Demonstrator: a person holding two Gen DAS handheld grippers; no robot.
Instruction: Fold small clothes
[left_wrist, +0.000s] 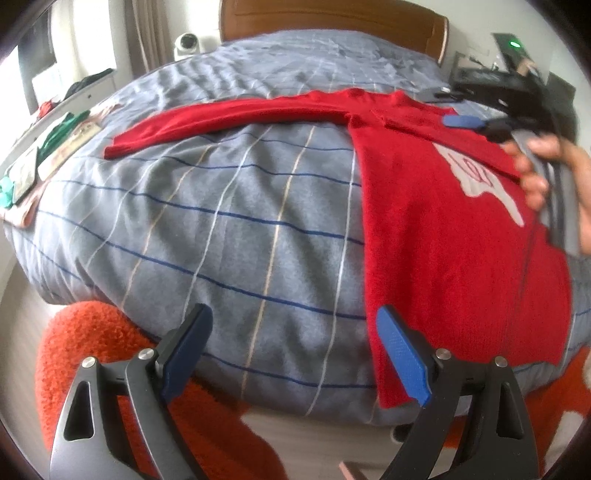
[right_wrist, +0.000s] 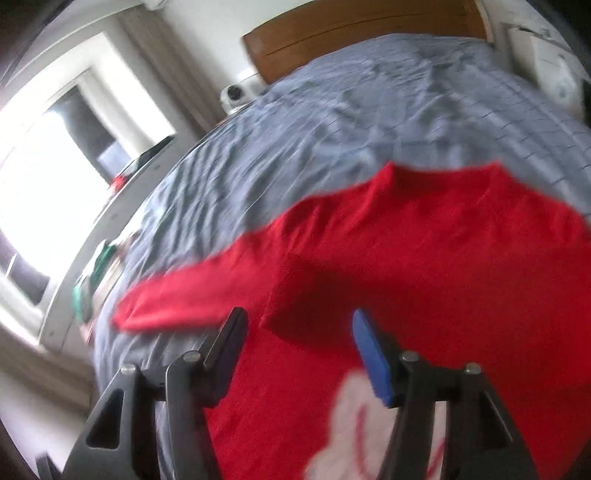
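A wide bed (left_wrist: 229, 206) fills both views, covered by a grey quilt crossed with thin blue, white and tan lines, with a brown wooden headboard (left_wrist: 332, 20) at its far end. A fuzzy orange rug (left_wrist: 92, 339) lies on the floor below the near edge of the bed.

A red knitted long-sleeved sweater with a white patch on its chest (left_wrist: 443, 221) lies spread flat on the quilt, on the right side of the left wrist view. Its body runs lengthwise from the near edge of the bed, where the hem hangs slightly over, towards the headboard, where the neckline points. One sleeve stretches straight out to the left across the bed, at right angles to the body, its cuff pointing at the bed's left side. The other sleeve cannot be made out.

A small pile of green and pale clothes (left_wrist: 44, 158) sits at the far left edge of the bed, well apart from the sweater.

The left claw (left_wrist: 295, 358) hovers above the near edge of the bed with its blue-padded jaws spread wide and nothing between them; its right finger is just over the sweater's hem corner.

The right claw (right_wrist: 299, 354), held in a person's hand (left_wrist: 546, 173), hangs over the sweater's chest. Its jaws stand apart and grip nothing. That view is blurred.
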